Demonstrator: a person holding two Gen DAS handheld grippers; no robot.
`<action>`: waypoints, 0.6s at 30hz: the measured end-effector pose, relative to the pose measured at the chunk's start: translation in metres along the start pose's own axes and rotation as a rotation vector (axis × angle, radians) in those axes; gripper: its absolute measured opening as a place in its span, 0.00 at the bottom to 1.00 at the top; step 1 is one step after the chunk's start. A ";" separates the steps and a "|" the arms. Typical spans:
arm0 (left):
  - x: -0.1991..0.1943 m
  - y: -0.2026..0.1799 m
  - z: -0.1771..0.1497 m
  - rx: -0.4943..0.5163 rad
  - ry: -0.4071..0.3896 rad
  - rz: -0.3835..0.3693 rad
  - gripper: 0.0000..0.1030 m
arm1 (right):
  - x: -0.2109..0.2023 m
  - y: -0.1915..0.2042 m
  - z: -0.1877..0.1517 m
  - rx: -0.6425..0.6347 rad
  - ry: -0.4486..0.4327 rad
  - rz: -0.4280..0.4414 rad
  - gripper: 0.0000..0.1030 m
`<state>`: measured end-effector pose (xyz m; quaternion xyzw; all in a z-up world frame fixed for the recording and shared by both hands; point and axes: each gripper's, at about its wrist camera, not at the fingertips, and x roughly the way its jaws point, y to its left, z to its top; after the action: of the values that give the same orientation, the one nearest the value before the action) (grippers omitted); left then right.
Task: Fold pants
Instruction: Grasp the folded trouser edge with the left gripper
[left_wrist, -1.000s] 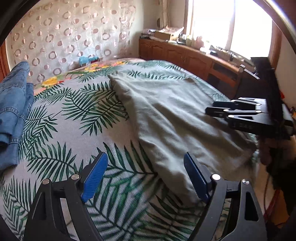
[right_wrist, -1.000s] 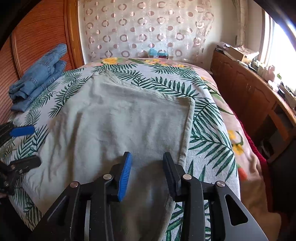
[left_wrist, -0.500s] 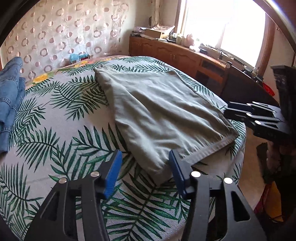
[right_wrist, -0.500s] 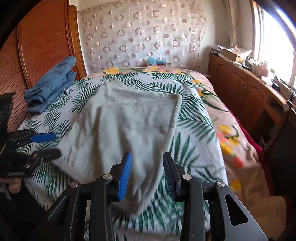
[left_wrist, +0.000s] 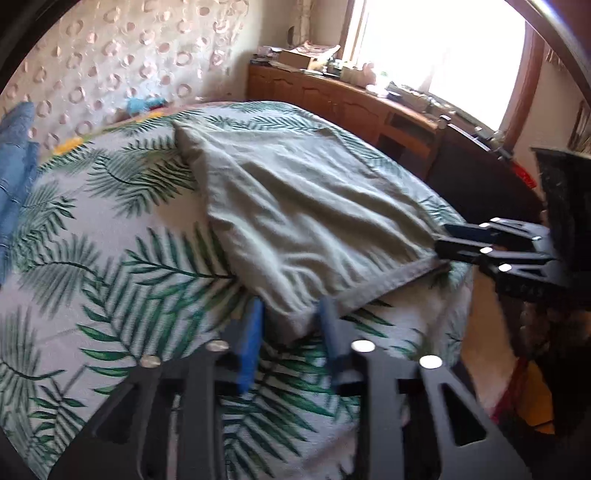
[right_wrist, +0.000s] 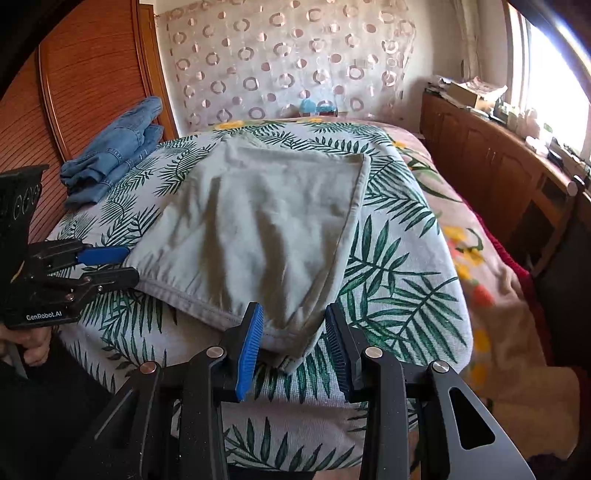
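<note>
**A:** Where do things stand on the bed?

**B:** The grey-green pants (right_wrist: 266, 229) lie flat on the palm-leaf bedspread (right_wrist: 399, 266), already doubled into one broad panel with the waistband end toward the foot of the bed. At least one more fold looks due.

**A:** And the tools?

**B:** The left gripper (left_wrist: 290, 338) is closing its jaws around the near left corner of the pants. The right gripper (right_wrist: 293, 345) has its jaws partly apart around the near right corner; whether the pads press the cloth cannot be told.

**A:** Anything finished?

**B:** Folded blue jeans (right_wrist: 114, 147) sit against the headboard (right_wrist: 92, 85).
</note>
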<state>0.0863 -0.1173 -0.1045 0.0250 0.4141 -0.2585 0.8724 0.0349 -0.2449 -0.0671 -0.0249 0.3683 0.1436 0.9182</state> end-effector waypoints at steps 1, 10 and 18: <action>-0.001 -0.002 0.000 0.010 -0.007 0.009 0.21 | -0.001 -0.001 0.000 0.001 0.002 0.009 0.31; -0.017 0.002 0.003 0.003 -0.052 0.024 0.14 | -0.015 0.001 0.001 -0.015 -0.052 0.040 0.17; -0.006 0.003 -0.001 -0.002 -0.010 0.038 0.14 | -0.009 0.004 -0.009 -0.011 -0.038 -0.033 0.17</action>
<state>0.0840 -0.1116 -0.1008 0.0307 0.4093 -0.2416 0.8793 0.0219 -0.2448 -0.0675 -0.0332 0.3494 0.1308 0.9272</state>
